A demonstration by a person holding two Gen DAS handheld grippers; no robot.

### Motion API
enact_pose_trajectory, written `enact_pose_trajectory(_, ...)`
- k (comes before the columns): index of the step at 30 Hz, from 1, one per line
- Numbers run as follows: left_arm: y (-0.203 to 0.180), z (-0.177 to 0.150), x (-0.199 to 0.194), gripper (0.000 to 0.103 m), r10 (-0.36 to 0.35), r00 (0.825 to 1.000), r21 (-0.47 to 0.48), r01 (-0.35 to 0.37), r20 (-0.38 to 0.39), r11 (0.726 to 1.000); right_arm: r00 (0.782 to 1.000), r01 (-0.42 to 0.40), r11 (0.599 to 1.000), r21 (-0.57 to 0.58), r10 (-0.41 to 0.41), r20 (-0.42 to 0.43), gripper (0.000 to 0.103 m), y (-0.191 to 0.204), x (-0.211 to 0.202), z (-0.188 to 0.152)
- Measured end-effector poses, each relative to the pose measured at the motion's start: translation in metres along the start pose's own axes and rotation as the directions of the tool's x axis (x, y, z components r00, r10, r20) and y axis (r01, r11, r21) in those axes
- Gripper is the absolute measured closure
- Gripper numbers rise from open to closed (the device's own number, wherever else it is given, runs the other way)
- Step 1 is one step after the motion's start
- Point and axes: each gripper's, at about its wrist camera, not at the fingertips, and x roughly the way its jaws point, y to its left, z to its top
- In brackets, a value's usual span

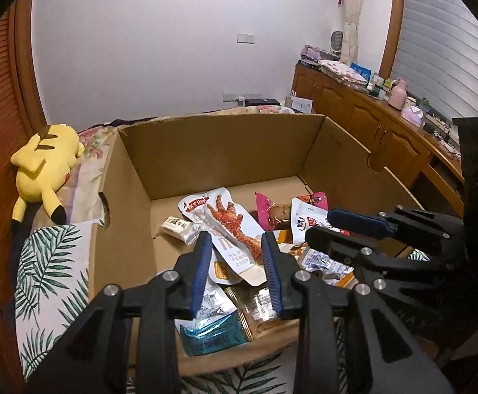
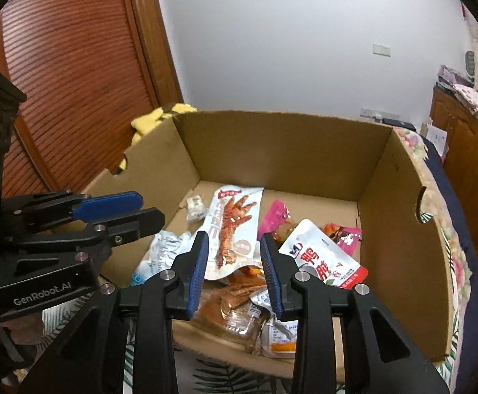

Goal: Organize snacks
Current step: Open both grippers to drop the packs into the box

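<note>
Left wrist view: the left gripper (image 1: pixel 237 256) sits at lower centre, its two blue-padded fingers (image 1: pixel 202 269) parted by a modest gap with nothing clamped. Seen through that gap, lower down in the cardboard box (image 1: pixel 219 151), lies the white chicken-foot packet (image 1: pixel 229 229); whether the pads touch it cannot be told. One small white wrapped snack (image 1: pixel 178 228) lies to its left, one pink packet (image 1: pixel 270 213) and one white packet with red print (image 1: pixel 304 223) to its right, one teal packet (image 1: pixel 212 335) at the bottom. The right gripper (image 1: pixel 340 226) enters from the right edge, above the pile, fingers slightly apart and empty. One yellow plush toy (image 1: pixel 47 164) lies at centre left, outside the box.

Right wrist view: the right gripper (image 2: pixel 234 256) occupies lower centre, fingers (image 2: pixel 199 266) modestly apart, holding nothing. The chicken-foot packet (image 2: pixel 235 229) lies beyond the gap, nearer the left finger. One white packet with red print (image 2: pixel 324 259) lies just right of the right finger; one pink packet (image 2: pixel 276 216) is behind it. Brown packets (image 2: pixel 235 298) lie heaped beneath the fingers, count unclear. The left gripper (image 2: pixel 134 211) reaches in from the left edge over the box (image 2: pixel 288 151) wall.
</note>
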Motion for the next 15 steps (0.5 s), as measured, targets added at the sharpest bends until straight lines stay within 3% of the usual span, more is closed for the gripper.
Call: enact_pose_trajectory(15,-0.019,-0.016,-0.082,0.071,0.03,0.996,0.013,-0.032,0.079,0.999,0.994,0.045,0.999,0.002,-0.044,0.097,0.071,0.023,-0.078,-0.009)
